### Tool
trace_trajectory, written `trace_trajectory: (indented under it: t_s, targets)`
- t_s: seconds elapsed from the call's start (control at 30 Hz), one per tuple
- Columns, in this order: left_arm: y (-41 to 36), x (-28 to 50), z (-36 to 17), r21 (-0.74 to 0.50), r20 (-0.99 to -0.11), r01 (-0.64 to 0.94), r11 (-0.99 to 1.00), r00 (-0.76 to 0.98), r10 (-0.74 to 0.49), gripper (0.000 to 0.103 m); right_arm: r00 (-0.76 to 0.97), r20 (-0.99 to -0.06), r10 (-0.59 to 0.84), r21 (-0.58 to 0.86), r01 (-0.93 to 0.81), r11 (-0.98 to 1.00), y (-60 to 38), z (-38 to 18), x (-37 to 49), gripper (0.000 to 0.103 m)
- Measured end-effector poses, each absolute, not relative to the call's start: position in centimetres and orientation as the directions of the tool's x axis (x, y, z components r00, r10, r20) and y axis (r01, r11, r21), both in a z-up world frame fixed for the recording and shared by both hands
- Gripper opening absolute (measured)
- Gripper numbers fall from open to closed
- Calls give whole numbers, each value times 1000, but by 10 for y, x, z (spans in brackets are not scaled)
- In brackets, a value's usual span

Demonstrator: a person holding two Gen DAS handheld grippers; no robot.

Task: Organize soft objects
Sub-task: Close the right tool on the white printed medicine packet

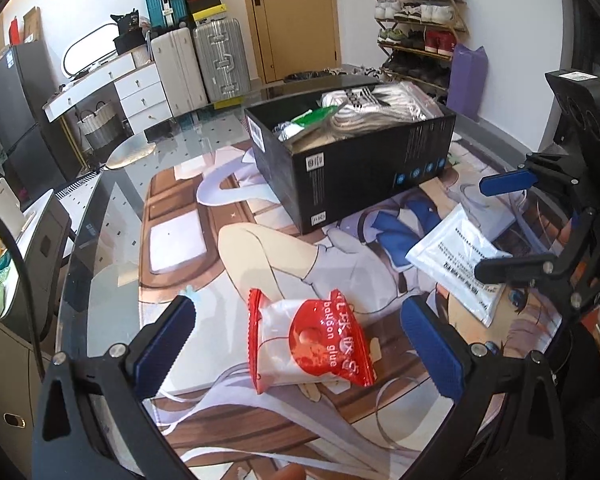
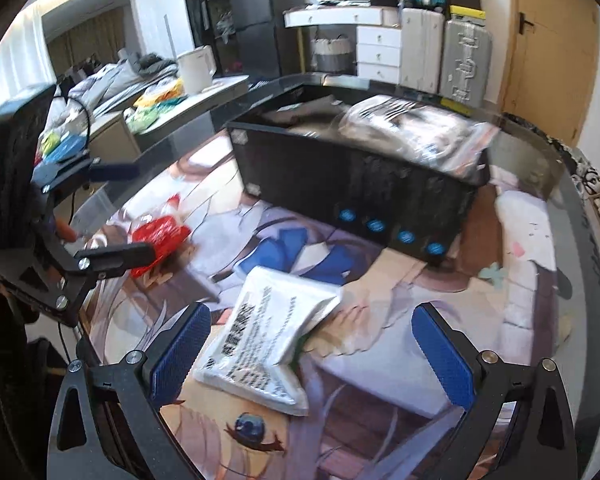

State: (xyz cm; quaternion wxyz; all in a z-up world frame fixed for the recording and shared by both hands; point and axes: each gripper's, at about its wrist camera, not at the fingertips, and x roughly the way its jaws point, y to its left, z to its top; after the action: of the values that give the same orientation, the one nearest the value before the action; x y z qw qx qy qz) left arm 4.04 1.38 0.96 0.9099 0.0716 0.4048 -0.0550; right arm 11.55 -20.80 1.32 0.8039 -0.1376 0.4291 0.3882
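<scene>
While both claws hang wide open and empty over the bench (image 1: pixel 100 216), two soft packets lie loose on its printed mat (image 1: pixel 204 364) and one black box (image 1: pixel 352 168) stands behind them. One red-and-white packet (image 1: pixel 312 344) lies between the fingers of the left claw (image 1: pixel 300 352), its long axis running left to right, red crimped edge toward the left. One white printed pouch (image 2: pixel 268 340) lies between the fingers of the right claw (image 2: pixel 312 352), long axis slanting from near left to far right. Bagged striped fabric (image 1: pixel 380 108) fills the box.
</scene>
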Motion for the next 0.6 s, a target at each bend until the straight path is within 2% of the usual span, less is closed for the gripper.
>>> trace_trajectory:
  t_s: [0.6]
  targets:
    - [15,46,-9,106,-788,160,981,615,-15,103,339,-845,413,45,-725,687,-199,-7,118,102]
